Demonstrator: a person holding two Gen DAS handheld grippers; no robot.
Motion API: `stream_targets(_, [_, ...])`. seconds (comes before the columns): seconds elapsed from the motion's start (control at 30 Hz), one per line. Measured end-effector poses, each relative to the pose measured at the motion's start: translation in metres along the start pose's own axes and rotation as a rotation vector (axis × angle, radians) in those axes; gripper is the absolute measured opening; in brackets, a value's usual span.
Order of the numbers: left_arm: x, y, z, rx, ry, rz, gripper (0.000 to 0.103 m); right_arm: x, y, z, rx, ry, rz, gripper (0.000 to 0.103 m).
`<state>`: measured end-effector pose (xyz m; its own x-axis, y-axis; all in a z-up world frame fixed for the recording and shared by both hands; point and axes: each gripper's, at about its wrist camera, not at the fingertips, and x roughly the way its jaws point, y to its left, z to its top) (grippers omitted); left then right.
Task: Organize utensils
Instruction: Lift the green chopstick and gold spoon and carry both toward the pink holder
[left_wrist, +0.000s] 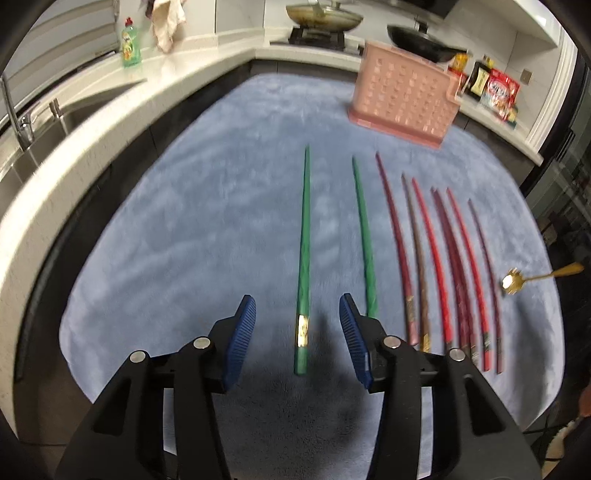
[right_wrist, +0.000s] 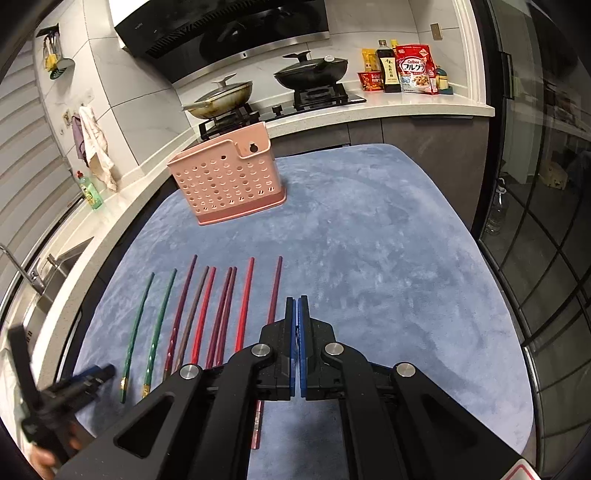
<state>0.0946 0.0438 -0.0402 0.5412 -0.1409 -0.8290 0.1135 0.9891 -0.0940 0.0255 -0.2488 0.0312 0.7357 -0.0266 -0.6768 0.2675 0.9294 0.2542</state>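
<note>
Several chopsticks lie side by side on a blue mat. Two are green; the others are red and dark red. My left gripper is open, low over the mat, its jaws on either side of the butt end of the leftmost green chopstick. A pink perforated utensil holder stands upright at the far side of the mat, also in the right wrist view. My right gripper is shut; a gold spoon shows at the left view's right edge, held off the mat. The chopsticks lie left of my right gripper.
The white counter with a sink runs along the left. A stove with two pans stands behind the holder. Dish soap, bottles and food packets sit on the counter. A glass door is at the right.
</note>
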Motion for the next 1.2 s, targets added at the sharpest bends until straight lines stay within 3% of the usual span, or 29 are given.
stream_targets(0.1, [0.017, -0.001, -0.008, 0.004, 0.037, 0.012, 0.044, -0.001, 0.002, 0.001, -0.002, -0.001, 0.002, 0.002])
stream_targets(0.2, [0.019, -0.005, -0.013, 0.033, 0.020, 0.040, 0.040, -0.004, 0.002, 0.002, 0.001, -0.005, 0.002, 0.002])
stream_targets(0.27, [0.019, -0.007, -0.013, 0.043, 0.018, 0.038, 0.028, -0.004, 0.002, 0.002, 0.002, -0.005, 0.000, 0.002])
stream_targets(0.33, [0.017, -0.006, -0.014, 0.045, 0.021, 0.032, 0.007, -0.005, 0.002, 0.002, 0.002, -0.004, 0.002, 0.002])
stream_targets(0.57, [-0.011, -0.001, -0.004, 0.052, -0.009, 0.013, 0.007, -0.011, 0.004, 0.010, -0.020, -0.022, 0.002, 0.002])
stream_targets(0.73, [-0.054, 0.003, 0.039, 0.079, -0.116, 0.008, 0.007, -0.020, 0.013, 0.041, -0.068, -0.063, 0.013, 0.002])
stream_targets(0.87, [-0.079, 0.006, 0.097, 0.081, -0.211, 0.005, 0.007, -0.021, 0.023, 0.072, -0.096, -0.091, 0.037, 0.002])
stream_targets(1.2, [-0.091, -0.001, 0.221, 0.053, -0.342, -0.010, 0.007, 0.009, 0.047, 0.154, -0.113, -0.121, 0.091, 0.002])
